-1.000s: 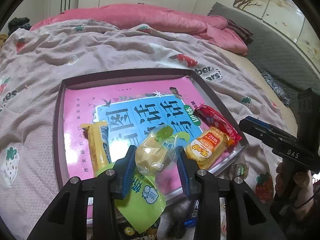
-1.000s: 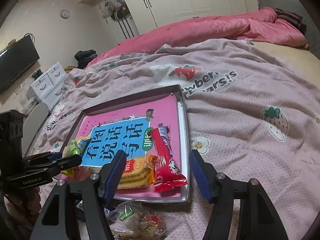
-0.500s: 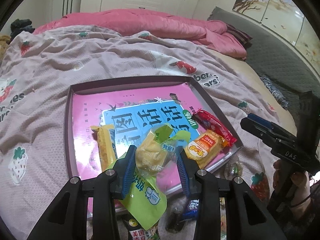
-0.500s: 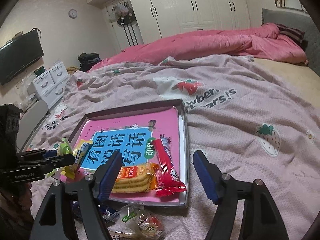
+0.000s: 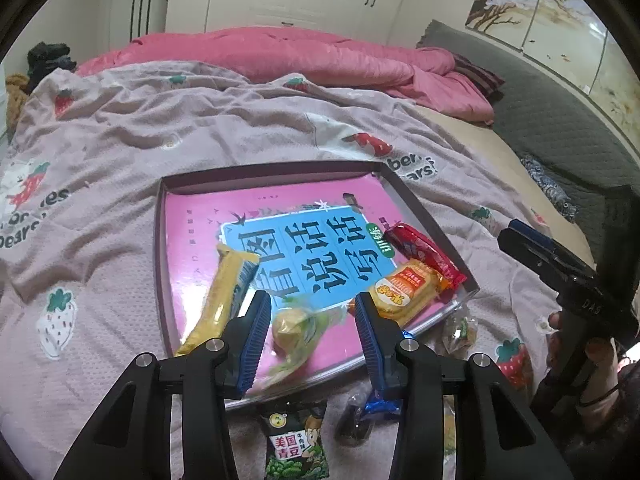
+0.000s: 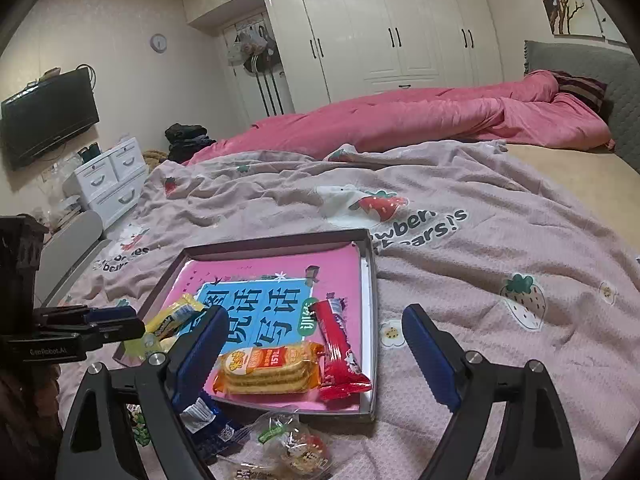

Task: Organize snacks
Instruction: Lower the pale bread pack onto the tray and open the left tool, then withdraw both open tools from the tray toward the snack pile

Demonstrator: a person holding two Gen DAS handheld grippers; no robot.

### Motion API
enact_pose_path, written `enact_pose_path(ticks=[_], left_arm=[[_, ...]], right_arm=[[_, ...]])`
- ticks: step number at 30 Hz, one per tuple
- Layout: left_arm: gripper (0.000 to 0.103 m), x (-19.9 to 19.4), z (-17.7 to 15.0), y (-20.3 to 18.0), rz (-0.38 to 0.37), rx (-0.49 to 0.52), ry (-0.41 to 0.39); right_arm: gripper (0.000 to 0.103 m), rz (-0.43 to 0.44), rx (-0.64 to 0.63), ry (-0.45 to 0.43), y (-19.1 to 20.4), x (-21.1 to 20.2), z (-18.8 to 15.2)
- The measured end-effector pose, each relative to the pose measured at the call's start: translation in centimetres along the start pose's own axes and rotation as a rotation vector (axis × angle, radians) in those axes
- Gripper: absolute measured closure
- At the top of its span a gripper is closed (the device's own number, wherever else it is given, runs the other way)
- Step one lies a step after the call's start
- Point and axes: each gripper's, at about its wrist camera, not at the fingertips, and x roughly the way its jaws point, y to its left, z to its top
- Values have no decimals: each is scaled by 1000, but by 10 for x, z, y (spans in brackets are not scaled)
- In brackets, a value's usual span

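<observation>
A shallow box with a pink and blue cover inside lies on the bed. It holds a yellow bar, an orange cracker pack and a red bar. My left gripper is open over the box's near edge; a blurred yellow-green pastry packet lies loose between its fingers. My right gripper is open and empty, above the cracker pack and red bar in the box.
Loose snacks lie on the blanket in front of the box: a green pea packet, a blue wrapper and a clear candy bag. A pink duvet lies across the far side of the bed.
My left gripper has opened and let go of the yellow-green pastry packet, which has dropped lower onto the box. Both grippers have pulled back and tilted up a little.
</observation>
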Motion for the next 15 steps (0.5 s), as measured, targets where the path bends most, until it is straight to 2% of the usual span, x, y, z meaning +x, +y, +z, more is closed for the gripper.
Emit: enact_pose_path(ticks=[7, 10, 15], left_arm=[[58, -4, -2, 3, 12, -1, 3], [51, -5, -3, 4, 20, -2, 8], [49, -9, -5, 4, 31, 2, 12]], right_arm=[[15, 3, -5, 7, 3, -5, -4], [15, 5, -5, 6, 3, -7, -4], [12, 10, -2, -5, 4, -13, -6]])
